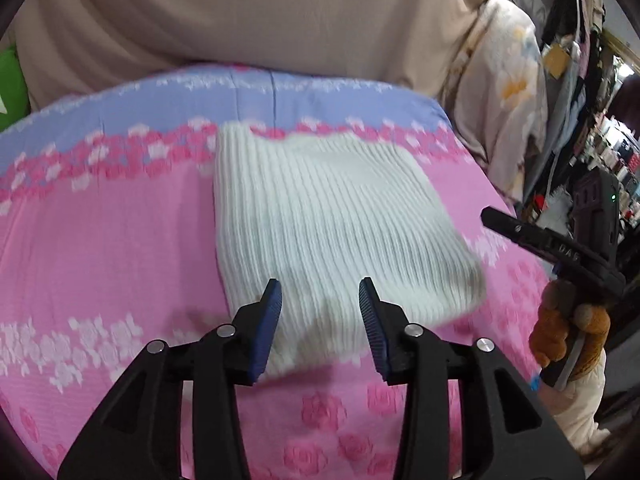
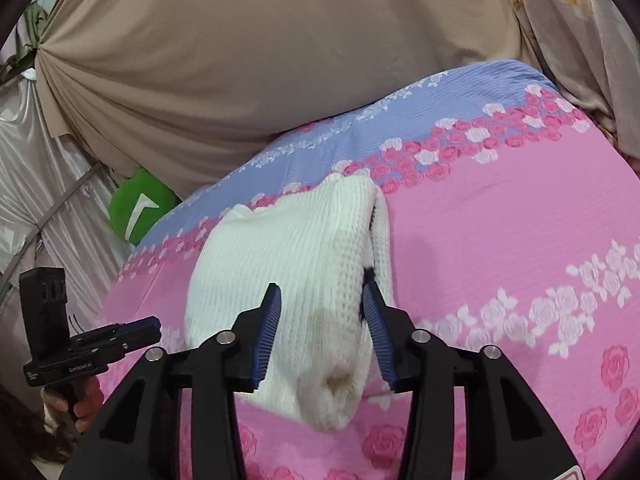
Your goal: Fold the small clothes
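Note:
A white ribbed knit garment (image 1: pixel 320 216) lies folded into a thick rectangle on the pink floral bedspread (image 1: pixel 100 248). My left gripper (image 1: pixel 320 300) is open just above its near edge, holding nothing. In the right wrist view the same garment (image 2: pixel 296 264) lies folded, with a black tag showing at its right edge. My right gripper (image 2: pixel 322 306) is open over its near end, with nothing between its jaws. The right gripper also shows at the right of the left wrist view (image 1: pixel 552 244), and the left gripper at the left of the right wrist view (image 2: pixel 116 336).
The bedspread has a blue band (image 2: pixel 420 92) at the far side. Beige draped fabric (image 2: pixel 240 60) rises behind the bed. A green cushion (image 2: pixel 138 208) sits at the left. Hanging clothes and clutter (image 1: pixel 580 120) stand to the right of the bed.

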Demonstrator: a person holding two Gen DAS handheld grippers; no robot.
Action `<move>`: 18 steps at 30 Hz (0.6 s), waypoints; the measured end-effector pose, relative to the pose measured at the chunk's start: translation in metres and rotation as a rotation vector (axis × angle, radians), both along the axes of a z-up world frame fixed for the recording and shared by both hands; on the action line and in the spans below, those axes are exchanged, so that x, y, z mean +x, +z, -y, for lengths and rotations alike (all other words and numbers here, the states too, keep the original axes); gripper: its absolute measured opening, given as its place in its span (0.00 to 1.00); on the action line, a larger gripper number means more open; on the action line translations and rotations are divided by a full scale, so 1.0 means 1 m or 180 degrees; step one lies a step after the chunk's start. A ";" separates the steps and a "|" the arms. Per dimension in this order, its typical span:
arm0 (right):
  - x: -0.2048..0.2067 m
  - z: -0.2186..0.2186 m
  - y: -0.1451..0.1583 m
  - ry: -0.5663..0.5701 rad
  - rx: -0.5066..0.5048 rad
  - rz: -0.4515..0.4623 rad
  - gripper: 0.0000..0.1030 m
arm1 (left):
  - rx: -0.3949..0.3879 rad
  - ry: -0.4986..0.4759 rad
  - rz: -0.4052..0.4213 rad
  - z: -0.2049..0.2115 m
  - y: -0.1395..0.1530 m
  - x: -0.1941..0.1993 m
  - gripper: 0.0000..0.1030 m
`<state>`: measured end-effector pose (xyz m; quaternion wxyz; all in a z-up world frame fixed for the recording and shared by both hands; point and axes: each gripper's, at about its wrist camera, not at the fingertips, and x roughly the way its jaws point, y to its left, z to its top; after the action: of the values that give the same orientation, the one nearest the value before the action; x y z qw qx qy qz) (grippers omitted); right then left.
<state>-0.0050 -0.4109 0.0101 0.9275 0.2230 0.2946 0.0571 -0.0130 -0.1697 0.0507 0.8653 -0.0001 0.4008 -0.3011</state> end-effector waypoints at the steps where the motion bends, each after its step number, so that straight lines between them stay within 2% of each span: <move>1: 0.012 0.003 -0.004 0.0009 -0.0009 -0.0062 0.49 | -0.0017 0.0021 0.0024 0.005 0.001 0.008 0.38; 4: 0.062 -0.001 -0.023 0.0077 -0.0063 -0.0358 0.49 | 0.0049 0.0097 0.0022 0.022 -0.006 0.032 0.38; 6: 0.083 -0.009 -0.023 0.0084 -0.0290 -0.0479 0.22 | 0.0141 0.0189 -0.0031 0.029 -0.017 0.047 0.38; 7: 0.081 -0.014 -0.011 0.0137 -0.0298 -0.0359 0.17 | 0.0157 0.0212 -0.0061 0.032 -0.022 0.053 0.38; 10: 0.056 -0.026 0.031 0.0407 -0.0207 0.0289 0.15 | 0.0222 0.0256 -0.0026 0.033 -0.028 0.055 0.38; 11: 0.053 -0.026 0.036 0.0373 -0.0237 0.0354 0.15 | 0.0251 0.0267 -0.0017 0.033 -0.030 0.054 0.38; 13: 0.068 -0.021 0.020 0.0236 -0.0338 0.0135 0.15 | 0.0313 0.0294 0.0016 0.035 -0.034 0.054 0.38; 15: 0.102 -0.014 -0.029 0.0059 -0.0616 -0.0530 0.15 | 0.0357 0.0286 0.0051 0.038 -0.038 0.055 0.38; 16: 0.105 -0.008 -0.042 0.0048 -0.0490 -0.0565 0.15 | 0.0355 0.0262 0.0061 0.039 -0.039 0.054 0.38; 17: 0.098 -0.001 -0.040 0.0032 -0.0245 -0.0469 0.16 | 0.0395 0.0274 0.0081 0.042 -0.040 0.054 0.38; 18: 0.091 0.001 -0.032 0.0012 -0.0164 -0.0449 0.17 | 0.0447 0.0295 0.0118 0.044 -0.040 0.054 0.38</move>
<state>0.0862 -0.4118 -0.0223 0.9098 0.2019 0.3610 0.0354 0.0410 -0.2133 0.0107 0.8834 0.0476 0.4044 -0.2318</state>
